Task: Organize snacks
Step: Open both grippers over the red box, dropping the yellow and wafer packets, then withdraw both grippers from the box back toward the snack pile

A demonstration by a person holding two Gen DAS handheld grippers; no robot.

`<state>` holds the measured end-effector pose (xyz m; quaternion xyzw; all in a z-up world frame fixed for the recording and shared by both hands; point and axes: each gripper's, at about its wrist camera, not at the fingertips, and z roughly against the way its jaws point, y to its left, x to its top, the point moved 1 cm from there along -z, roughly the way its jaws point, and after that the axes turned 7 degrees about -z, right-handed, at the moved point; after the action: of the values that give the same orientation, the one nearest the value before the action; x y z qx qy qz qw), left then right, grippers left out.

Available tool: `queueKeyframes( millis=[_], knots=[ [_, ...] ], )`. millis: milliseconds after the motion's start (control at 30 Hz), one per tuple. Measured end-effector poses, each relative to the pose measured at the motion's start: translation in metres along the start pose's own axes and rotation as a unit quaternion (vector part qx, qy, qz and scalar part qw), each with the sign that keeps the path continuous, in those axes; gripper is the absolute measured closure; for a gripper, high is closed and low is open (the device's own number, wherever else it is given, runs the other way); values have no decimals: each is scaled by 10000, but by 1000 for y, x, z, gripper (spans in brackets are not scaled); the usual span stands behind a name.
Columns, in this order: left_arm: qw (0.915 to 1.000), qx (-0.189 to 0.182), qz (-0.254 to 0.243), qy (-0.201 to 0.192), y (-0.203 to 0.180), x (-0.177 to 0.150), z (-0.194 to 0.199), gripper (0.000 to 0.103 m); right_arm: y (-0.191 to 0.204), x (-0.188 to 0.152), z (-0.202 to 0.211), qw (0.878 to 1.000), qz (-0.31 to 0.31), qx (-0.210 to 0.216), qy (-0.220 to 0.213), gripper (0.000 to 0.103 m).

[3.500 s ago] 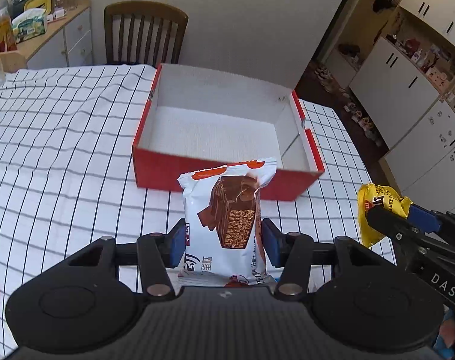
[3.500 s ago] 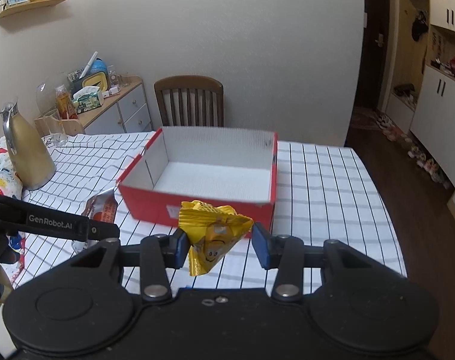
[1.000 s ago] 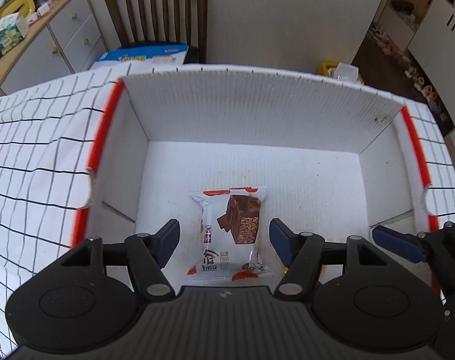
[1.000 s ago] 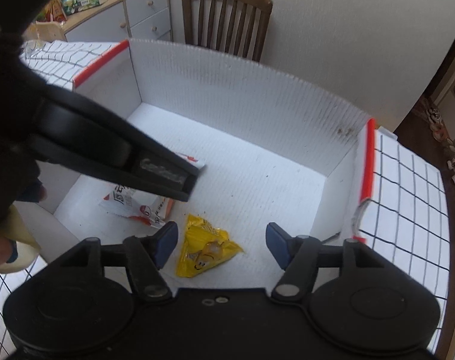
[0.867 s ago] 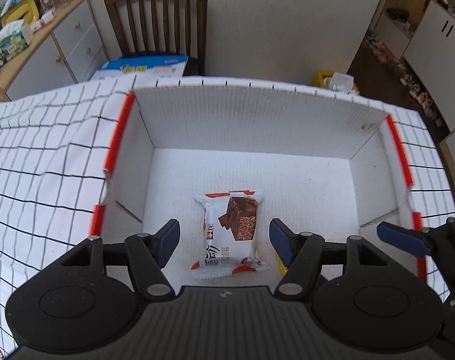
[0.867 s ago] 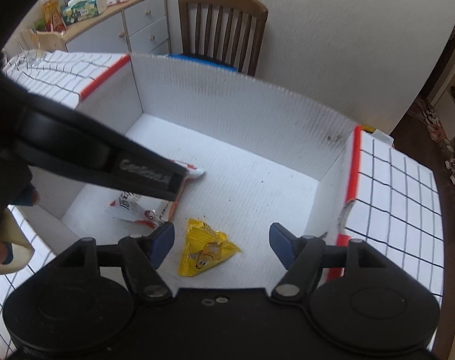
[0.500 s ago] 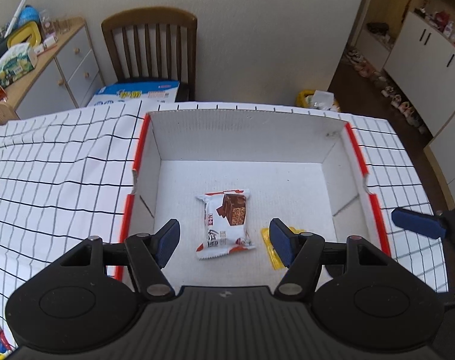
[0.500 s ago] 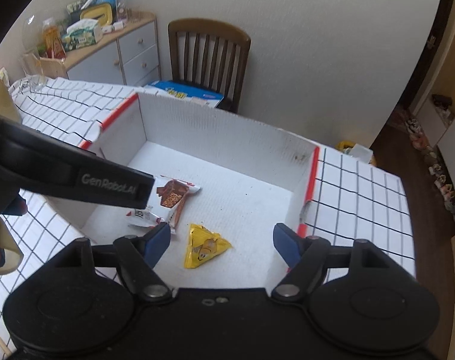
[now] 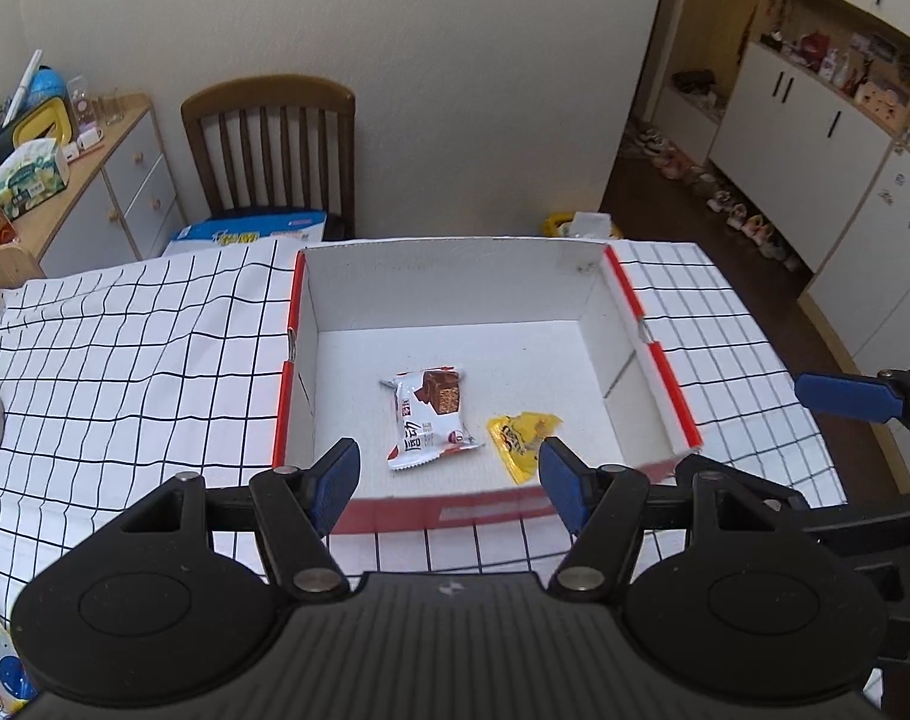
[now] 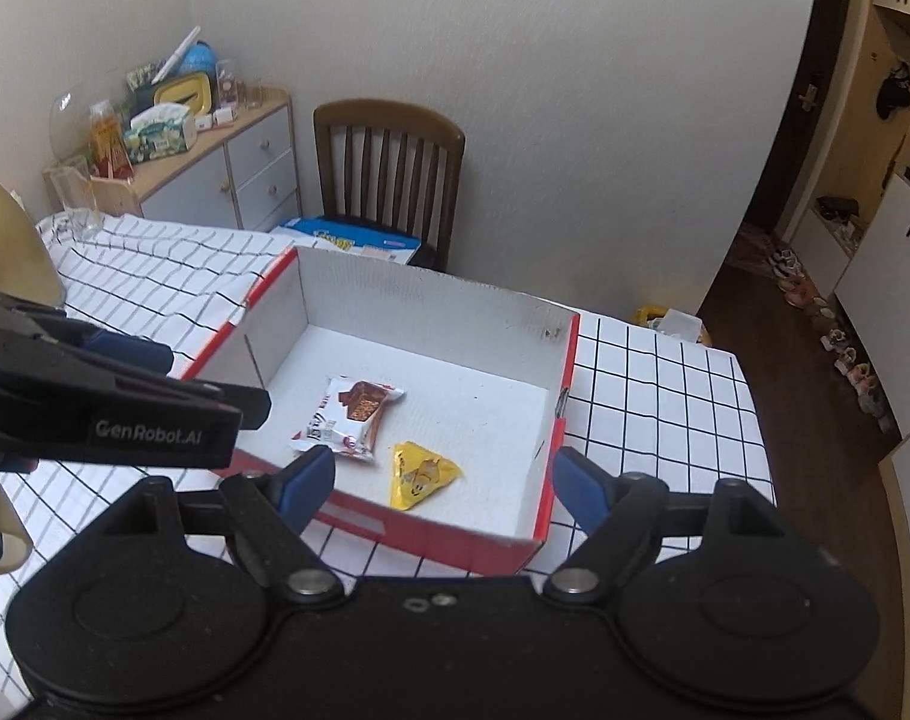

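While both sets of tongs hung above the near edge of the red box [image 9: 655,360], neither one held anything. The left tongs [image 9: 449,480] were spread wide, blue pads apart, with nothing between them. The right tongs [image 10: 446,483] were likewise released, their pads standing well apart over the near red wall of the box.

Inside the box, on its white floor, lay two snacks. The chocolate wafer packet [image 9: 431,417], white with a brown bar printed on it, rested flat toward the near left part of the floor. Just beside it, to its right and close to the near wall, lay the yellow candy bag [image 9: 517,435], a crumpled triangular pouch; in the left wrist view one blue pad overlapped its lower corner. The two packets sat near each other without clearly touching.

The box stood on the bench [image 9: 125,360], which was covered by a white cloth with a black grid. Behind the bench stood a wooden chair [image 10: 389,168] against the wall, with a flat blue package [image 9: 251,231] on its seat. A sideboard [image 10: 239,162] cluttered with small items stood to the left.
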<state>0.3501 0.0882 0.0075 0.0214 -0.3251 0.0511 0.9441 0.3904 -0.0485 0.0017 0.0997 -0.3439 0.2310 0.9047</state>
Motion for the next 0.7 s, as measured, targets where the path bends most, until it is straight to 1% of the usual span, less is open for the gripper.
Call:
queueKeyframes(
  millis=[200, 300, 367, 467, 533, 567, 633, 700],
  knots=[
    [9997, -101, -76, -206, 5, -16, 30, 38, 8, -12, 25, 9998, -102, 60, -163, 19],
    [9992, -132, -108, -348, 9, -23, 43, 38, 11, -18, 37, 9995, -182, 107, -245, 14],
    [9987, -114, -129, -484, 13, -30, 55, 38, 14, -23, 46, 9992, -218, 141, -302, 10],
    [9979, -31, -228, -612, 17, -40, 68, 38, 19, -31, 57, 9988, -249, 212, -377, 10],
    [9975, -29, -243, -669, 19, -48, 76, 36, 22, -35, 66, 9981, -307, 283, -455, 8],
    [9972, -63, -240, -706, 21, -53, 80, 32, 24, -37, 70, 9977, -344, 306, -501, 4],
    [9967, -78, -249, -775, 23, -63, 88, 32, 26, -43, 79, 9965, -436, 351, -616, 2],
    [9961, -72, -281, -831, 25, -75, 95, 32, 28, -49, 88, 9954, -480, 414, -718, 1]
  ],
)
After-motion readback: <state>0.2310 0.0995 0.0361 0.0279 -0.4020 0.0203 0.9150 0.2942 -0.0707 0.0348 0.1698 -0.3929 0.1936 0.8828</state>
